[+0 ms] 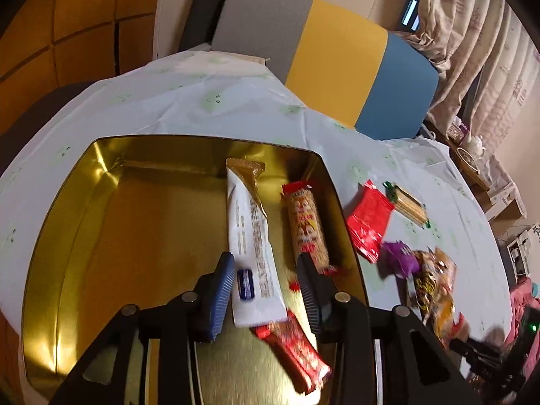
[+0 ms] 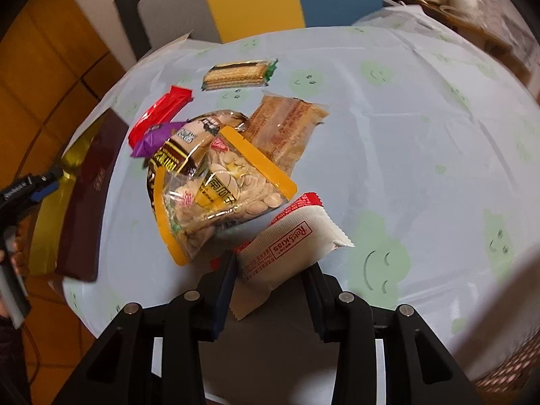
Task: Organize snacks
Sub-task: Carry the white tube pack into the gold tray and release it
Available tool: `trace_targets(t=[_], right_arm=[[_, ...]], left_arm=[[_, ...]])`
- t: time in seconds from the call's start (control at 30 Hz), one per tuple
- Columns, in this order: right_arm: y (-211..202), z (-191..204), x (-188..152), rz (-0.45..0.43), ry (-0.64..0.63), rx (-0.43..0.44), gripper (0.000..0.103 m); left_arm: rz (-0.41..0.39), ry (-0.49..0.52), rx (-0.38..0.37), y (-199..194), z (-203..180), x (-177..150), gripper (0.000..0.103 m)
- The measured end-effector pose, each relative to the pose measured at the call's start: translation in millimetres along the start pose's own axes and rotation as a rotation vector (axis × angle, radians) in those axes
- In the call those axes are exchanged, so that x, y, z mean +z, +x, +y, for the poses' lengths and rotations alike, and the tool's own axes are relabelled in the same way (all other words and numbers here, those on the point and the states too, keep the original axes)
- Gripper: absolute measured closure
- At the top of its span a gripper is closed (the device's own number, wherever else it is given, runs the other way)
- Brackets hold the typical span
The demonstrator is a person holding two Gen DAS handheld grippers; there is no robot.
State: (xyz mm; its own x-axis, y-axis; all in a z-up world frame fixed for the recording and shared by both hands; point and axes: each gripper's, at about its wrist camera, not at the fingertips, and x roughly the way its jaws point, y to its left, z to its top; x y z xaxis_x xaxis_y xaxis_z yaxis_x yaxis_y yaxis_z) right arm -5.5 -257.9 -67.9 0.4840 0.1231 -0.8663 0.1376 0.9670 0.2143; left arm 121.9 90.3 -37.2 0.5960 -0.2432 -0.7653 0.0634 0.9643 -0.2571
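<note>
The left gripper hangs over the gold tin, its jaws spread with nothing pinched between them; a white-and-gold snack bar lies on the tin floor just under them, beside a red-and-yellow cracker roll and a blurred red bar. The right gripper pinches a white Rice Kiss packet across its lower half, the pads pressing both sides and the serrated end sticking out above the table's smiley-print cloth.

The packet looks light and puffy, a thin slick film round what is probably a brittle rice cracker, so a firm squeeze could crush it; a hold by the flat sealed end seems safer than across the body. The remaining pile sits near the tin: a clear bag of pumpkin seeds, floppy and likely to sag, best taken by its yellow edge, then a brown cake pack, a wafer pack, a red wrapper and a purple one
</note>
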Motion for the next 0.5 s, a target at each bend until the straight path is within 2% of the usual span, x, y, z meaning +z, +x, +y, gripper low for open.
trace_targets(t=[0.03, 0.1, 0.13, 0.23, 0.37, 0.47, 0.5], right_arm=[[-1, 1, 0, -0.003, -0.027, -0.027, 0.047], [-1, 1, 1, 0.003, -0.068, -0.101, 0.030], [-1, -2, 2, 0.007, -0.060, -0.112, 0.030], [-2, -9, 5, 0.017, 0.024, -0.063, 0.030], [3, -5, 5, 0.030, 0.079, -0.096, 0.034], [6, 1, 8, 0.011, 0.084, -0.134, 0.046], [7, 2, 9, 0.004, 0.081, -0.145, 0.055]], left_arm=[[-0.004, 0.004, -0.003, -4, -1, -3, 0.064], [-0.011, 0.014, -0.012, -13, -3, -11, 0.064], [-0.014, 0.015, -0.015, -17, -5, -15, 0.064], [-0.010, 0.006, -0.030, -24, -8, -25, 0.064], [-0.004, 0.045, -0.018, -29, -17, -38, 0.064], [-0.010, 0.076, -0.004, -33, -22, -45, 0.064], [-0.012, 0.084, 0.001, -34, -23, -47, 0.064]])
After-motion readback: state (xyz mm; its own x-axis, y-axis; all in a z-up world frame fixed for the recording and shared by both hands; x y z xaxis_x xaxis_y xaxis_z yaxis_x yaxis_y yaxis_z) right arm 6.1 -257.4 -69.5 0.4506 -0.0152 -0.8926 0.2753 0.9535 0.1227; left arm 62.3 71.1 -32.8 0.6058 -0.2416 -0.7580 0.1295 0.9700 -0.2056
